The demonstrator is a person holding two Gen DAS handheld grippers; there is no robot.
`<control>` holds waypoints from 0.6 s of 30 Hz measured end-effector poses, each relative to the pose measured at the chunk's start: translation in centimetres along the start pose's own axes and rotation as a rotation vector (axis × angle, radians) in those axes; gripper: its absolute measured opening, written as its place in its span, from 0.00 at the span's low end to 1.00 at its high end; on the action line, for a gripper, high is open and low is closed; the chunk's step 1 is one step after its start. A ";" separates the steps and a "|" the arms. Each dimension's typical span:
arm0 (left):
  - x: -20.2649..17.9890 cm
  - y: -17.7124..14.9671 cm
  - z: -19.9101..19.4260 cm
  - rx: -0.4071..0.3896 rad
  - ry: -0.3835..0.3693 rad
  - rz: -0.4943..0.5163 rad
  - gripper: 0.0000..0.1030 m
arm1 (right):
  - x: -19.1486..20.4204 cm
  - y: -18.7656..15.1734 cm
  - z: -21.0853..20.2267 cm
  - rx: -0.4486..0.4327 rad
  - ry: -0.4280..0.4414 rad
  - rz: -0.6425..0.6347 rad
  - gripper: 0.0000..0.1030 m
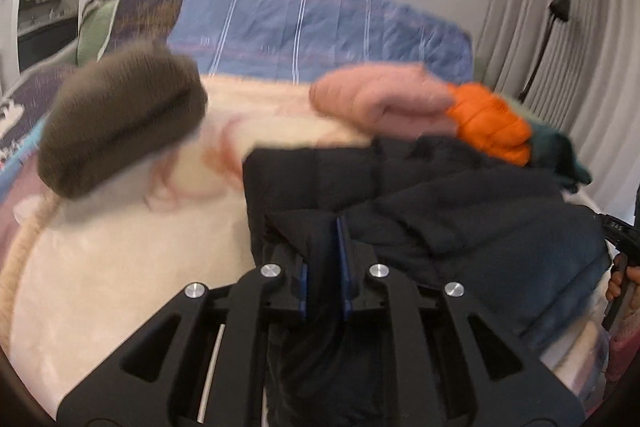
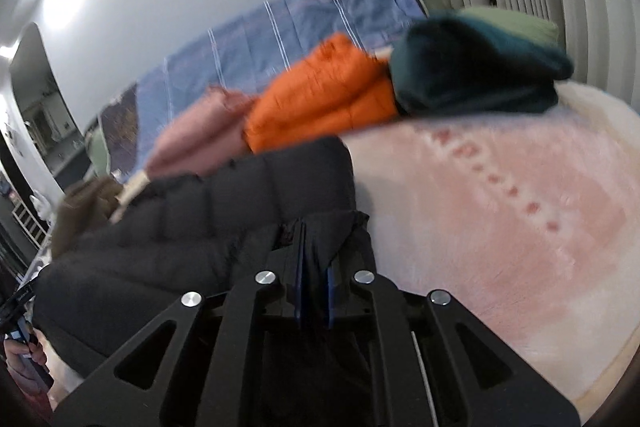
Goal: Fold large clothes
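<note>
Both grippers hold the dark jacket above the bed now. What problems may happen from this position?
The left gripper and right gripper each pinch only a thin bit of the dark puffer jacket, so it may slip out. The jacket also lies close to the folded orange garment and might disturb it.

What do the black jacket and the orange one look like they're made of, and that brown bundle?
The black jacket looks like smooth matte synthetic shell with padding: stitched puffy panels. The orange jacket seems the same kind, quilted into ribs, with a slight sheen. The brown bundle looks like fuzzy knit or fleece, with a soft, napped surface, though blur leaves that open.
</note>
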State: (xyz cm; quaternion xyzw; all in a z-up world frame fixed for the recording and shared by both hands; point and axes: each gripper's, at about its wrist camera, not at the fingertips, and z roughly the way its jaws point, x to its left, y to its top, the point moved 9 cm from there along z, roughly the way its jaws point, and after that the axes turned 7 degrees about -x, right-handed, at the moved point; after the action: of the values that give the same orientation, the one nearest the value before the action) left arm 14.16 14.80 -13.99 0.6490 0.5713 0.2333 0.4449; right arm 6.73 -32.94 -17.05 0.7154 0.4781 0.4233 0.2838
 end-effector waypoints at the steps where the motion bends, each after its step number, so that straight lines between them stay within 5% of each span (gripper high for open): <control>1: 0.0 -0.6 0.8 0.016 0.000 0.001 0.15 | -0.2 -0.3 0.4 0.009 0.002 0.005 0.09; 7: 0.2 -1.5 1.0 0.026 -0.009 0.005 0.19 | -0.4 -0.1 -0.9 0.018 0.048 0.042 0.24; 10: 0.7 -1.0 -0.9 0.016 -0.050 -0.064 0.48 | -0.5 0.8 -3.3 -0.006 0.085 0.093 0.51; 12: 0.7 -0.5 -3.1 -0.021 -0.079 -0.094 0.60 | -0.9 1.4 -5.7 -0.033 0.103 0.103 0.52; 18: 0.5 -0.8 -7.9 -0.037 -0.121 -0.071 0.67 | -1.6 0.2 -9.3 0.007 0.131 0.087 0.52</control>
State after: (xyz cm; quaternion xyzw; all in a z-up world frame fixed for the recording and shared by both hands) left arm 7.42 17.75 -10.84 0.6329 0.5614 0.1883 0.4988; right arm -1.59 -34.51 -12.96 0.7071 0.4656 0.4794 0.2309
